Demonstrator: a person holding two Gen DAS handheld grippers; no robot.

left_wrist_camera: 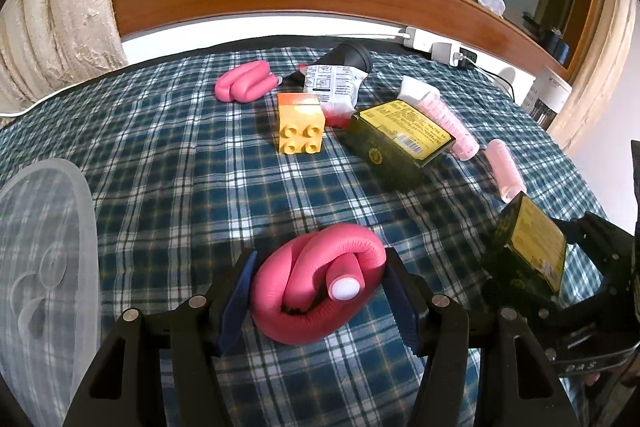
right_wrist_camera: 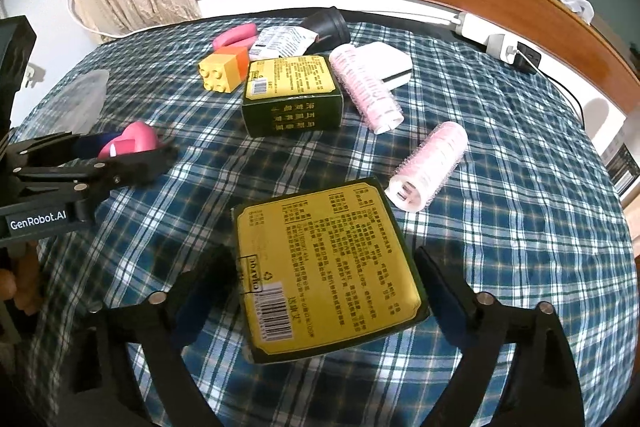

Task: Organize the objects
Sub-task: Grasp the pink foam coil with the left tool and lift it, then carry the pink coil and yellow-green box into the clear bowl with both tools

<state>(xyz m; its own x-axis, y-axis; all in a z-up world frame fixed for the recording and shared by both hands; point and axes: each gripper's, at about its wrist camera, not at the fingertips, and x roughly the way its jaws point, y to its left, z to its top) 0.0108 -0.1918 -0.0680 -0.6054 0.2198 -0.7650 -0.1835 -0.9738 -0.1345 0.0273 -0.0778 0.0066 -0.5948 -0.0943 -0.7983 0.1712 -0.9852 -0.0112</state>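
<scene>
Left wrist view: the left gripper (left_wrist_camera: pixel 320 291) clamps a coiled pink foam tube (left_wrist_camera: pixel 316 279) over the blue plaid cloth (left_wrist_camera: pixel 180 131), a frosted plastic basket (left_wrist_camera: pixel 44 247) to its left.

Right wrist view: the right gripper (right_wrist_camera: pixel 326 281) grips a dark green box with yellow label (right_wrist_camera: pixel 326 267); a matching box (right_wrist_camera: pixel 292 93) lies farther off.

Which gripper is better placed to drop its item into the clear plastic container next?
Left, probably. The left gripper grips the pink curler right beside the container; the right gripper with its green box sits farther off.
</scene>
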